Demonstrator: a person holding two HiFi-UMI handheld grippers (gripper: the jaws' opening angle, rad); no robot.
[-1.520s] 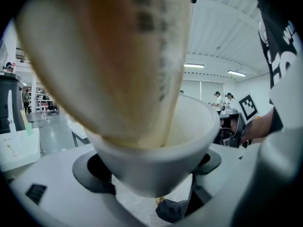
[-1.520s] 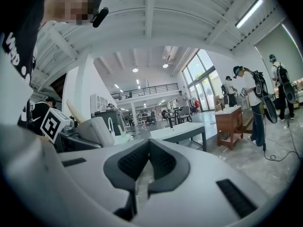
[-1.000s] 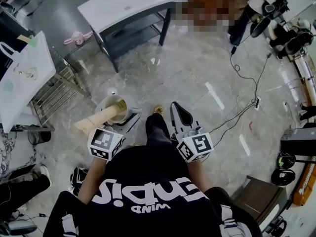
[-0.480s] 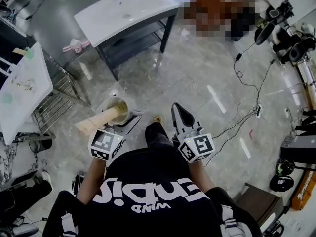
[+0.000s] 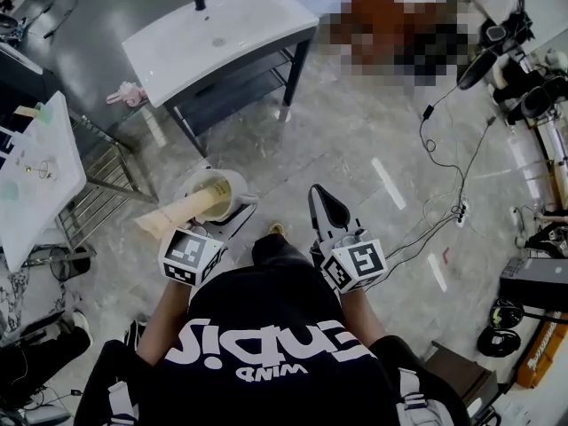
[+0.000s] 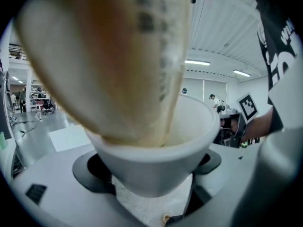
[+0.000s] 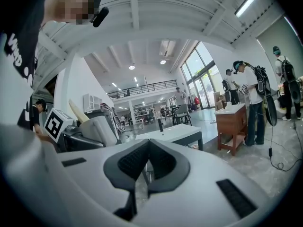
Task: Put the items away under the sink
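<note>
Head view: our left gripper (image 5: 229,216) carries a white cup (image 5: 211,192) with a tan roll (image 5: 170,218) leaning out, well short of the sink (image 5: 213,25) and the shelf (image 5: 238,89) beneath it.

Left gripper view: its jaws clasp the cup's lower wall, upright, so the roll cannot spill.

Right gripper view: our right gripper (image 7: 147,162) is closed on nothing, likely spare for steadying.

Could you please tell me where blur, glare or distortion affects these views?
Left gripper view: the beige object in the white cup is blurred, too near the lens. Right gripper view: the wide-angle lens bends the ceiling beams. Head view: the glossy floor shows bright reflected streaks.
</note>
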